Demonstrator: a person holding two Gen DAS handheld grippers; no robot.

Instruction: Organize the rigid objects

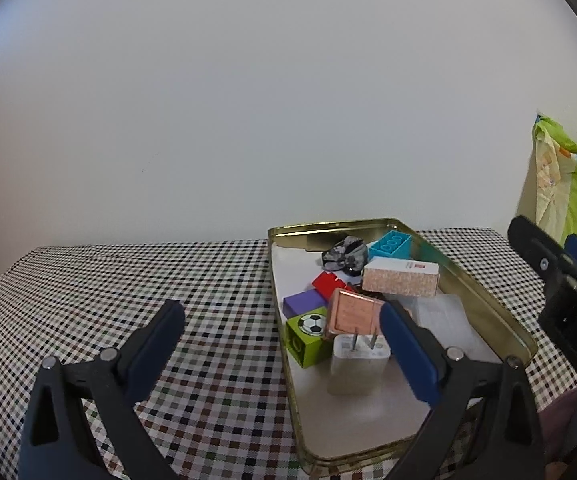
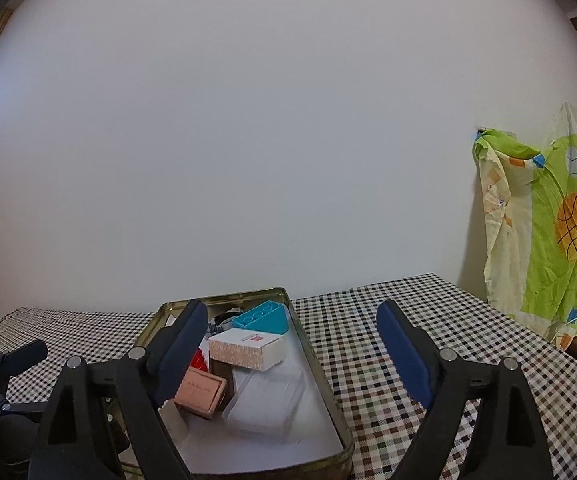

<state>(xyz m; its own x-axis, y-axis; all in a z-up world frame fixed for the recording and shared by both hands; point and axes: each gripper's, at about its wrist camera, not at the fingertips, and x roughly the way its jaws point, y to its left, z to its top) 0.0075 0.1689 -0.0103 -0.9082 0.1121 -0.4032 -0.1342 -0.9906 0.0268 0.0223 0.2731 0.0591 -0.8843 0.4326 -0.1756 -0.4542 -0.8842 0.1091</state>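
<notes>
Gold tin (image 1: 488, 292) on checked tablecloth (image 1: 168, 280), right of centre. Inside: white charger (image 1: 358, 364) nearest, prongs up; pink box (image 1: 352, 314), green football cube (image 1: 306, 338), purple block (image 1: 302, 302), speckled box (image 1: 400, 280), teal brick (image 1: 390, 244) far. Left gripper (image 1: 284, 340) wide, empty, straddling the tin's left wall. Right gripper (image 2: 292, 344) wide, empty.

Tin (image 1: 484, 284) on table (image 1: 208, 280); charger (image 1: 358, 364), blocks (image 1: 308, 336) inside.
</notes>
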